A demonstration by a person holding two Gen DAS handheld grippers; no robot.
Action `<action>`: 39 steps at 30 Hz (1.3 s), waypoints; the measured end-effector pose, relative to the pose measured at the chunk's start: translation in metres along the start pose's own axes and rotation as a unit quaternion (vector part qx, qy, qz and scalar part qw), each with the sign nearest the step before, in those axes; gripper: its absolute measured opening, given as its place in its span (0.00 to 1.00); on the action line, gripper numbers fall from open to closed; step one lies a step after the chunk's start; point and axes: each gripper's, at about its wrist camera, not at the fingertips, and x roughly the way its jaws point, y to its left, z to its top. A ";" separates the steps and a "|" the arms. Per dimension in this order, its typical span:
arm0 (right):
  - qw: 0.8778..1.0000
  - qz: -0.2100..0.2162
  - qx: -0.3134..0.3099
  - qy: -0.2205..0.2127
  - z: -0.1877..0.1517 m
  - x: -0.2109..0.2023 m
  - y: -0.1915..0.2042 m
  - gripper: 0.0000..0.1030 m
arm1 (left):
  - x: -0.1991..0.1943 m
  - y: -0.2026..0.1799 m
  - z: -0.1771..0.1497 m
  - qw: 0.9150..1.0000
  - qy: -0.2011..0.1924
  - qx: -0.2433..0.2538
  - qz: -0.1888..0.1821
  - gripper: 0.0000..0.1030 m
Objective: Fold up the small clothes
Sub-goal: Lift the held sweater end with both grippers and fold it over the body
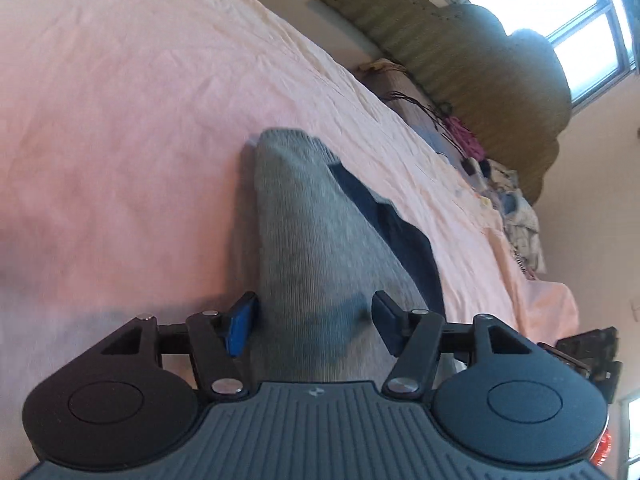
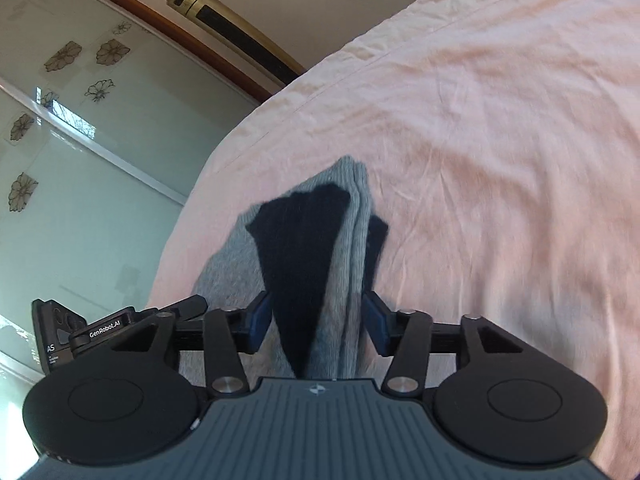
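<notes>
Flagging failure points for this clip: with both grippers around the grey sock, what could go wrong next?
1. The grey ribbed sock with dark navy patch bunches between the left gripper fingers, so the fold may be uneven.
2. Layers in the right gripper look misaligned; one could slip onto the pink bedsheet.

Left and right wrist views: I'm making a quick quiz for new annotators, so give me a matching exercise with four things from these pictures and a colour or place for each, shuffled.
Things:
1. sock
2. bedsheet
3. headboard
4. wardrobe door

Descriptions:
A. olive green, against the wall under the window
B. pale glass with flower decals
C. grey with dark navy patches, between the pads of both the left gripper and the right gripper
D. pink and wrinkled, spread under the garment

Pairs: 1-C, 2-D, 3-A, 4-B
</notes>
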 end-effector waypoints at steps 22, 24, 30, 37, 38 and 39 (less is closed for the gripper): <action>0.999 0.048 0.011 -0.020 -0.092 -0.081 0.016 0.53 | -0.076 -0.065 -0.150 0.876 -0.145 0.432 0.155 0.83; 0.999 0.047 0.000 -0.008 -0.093 -0.082 0.025 0.49 | -0.060 -0.070 -0.157 0.864 -0.133 0.455 0.169 0.83; 0.997 -0.022 -0.066 0.030 -0.101 -0.057 0.049 0.33 | -0.035 -0.073 -0.163 0.843 -0.123 0.485 0.199 0.65; 0.997 -0.037 -0.069 0.026 -0.100 -0.057 0.050 0.33 | -0.034 -0.072 -0.165 0.833 -0.122 0.497 0.211 0.64; 0.997 -0.032 -0.058 0.024 -0.098 -0.060 0.046 0.33 | -0.035 -0.071 -0.163 0.835 -0.120 0.492 0.214 0.61; 0.998 -0.032 -0.045 0.023 -0.095 -0.061 0.041 0.33 | -0.035 -0.070 -0.162 0.837 -0.118 0.489 0.215 0.56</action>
